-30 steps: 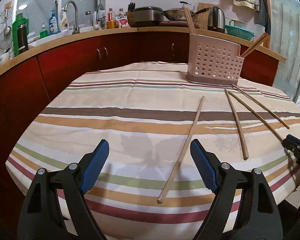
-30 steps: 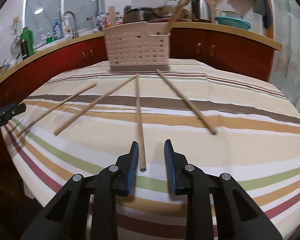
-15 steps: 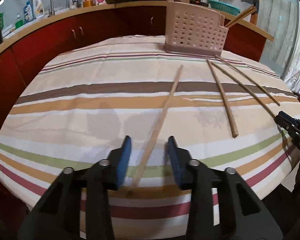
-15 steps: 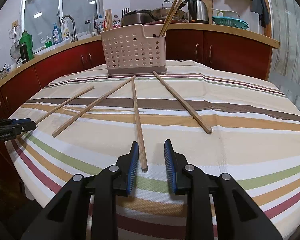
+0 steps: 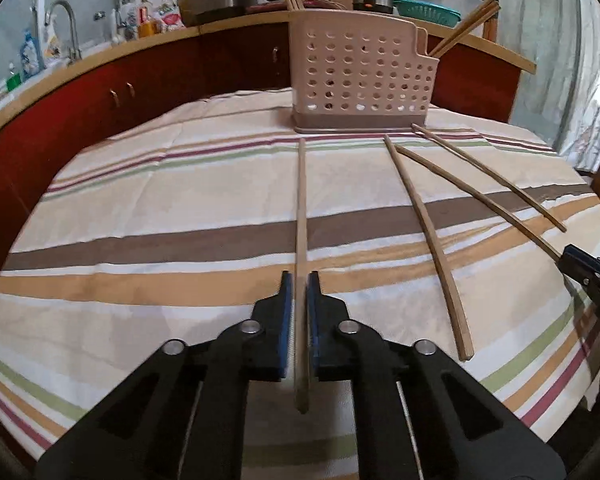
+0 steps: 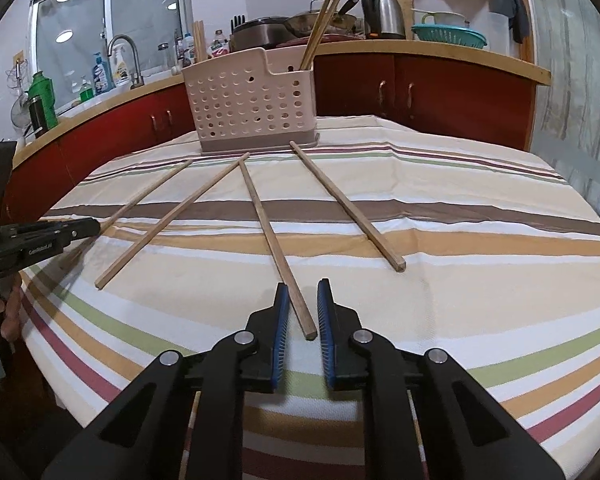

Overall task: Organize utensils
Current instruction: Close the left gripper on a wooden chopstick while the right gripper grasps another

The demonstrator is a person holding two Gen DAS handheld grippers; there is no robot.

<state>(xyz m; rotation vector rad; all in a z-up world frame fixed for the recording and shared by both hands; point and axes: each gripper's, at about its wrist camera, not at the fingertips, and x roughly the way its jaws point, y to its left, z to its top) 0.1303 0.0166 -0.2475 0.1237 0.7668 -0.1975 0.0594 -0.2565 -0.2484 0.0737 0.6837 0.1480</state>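
The left claw (image 5: 297, 312) pinches a slim wooden chopstick (image 5: 301, 216) on the striped cloth tabletop (image 5: 140, 208). The right claw (image 6: 303, 320) is closing around another chopstick (image 6: 268, 224), pads apart. The perforated plastic basket (image 6: 252, 108) stands behind.

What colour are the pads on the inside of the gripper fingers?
Blue, on black gripper bodies. The pads show best in the right wrist view.
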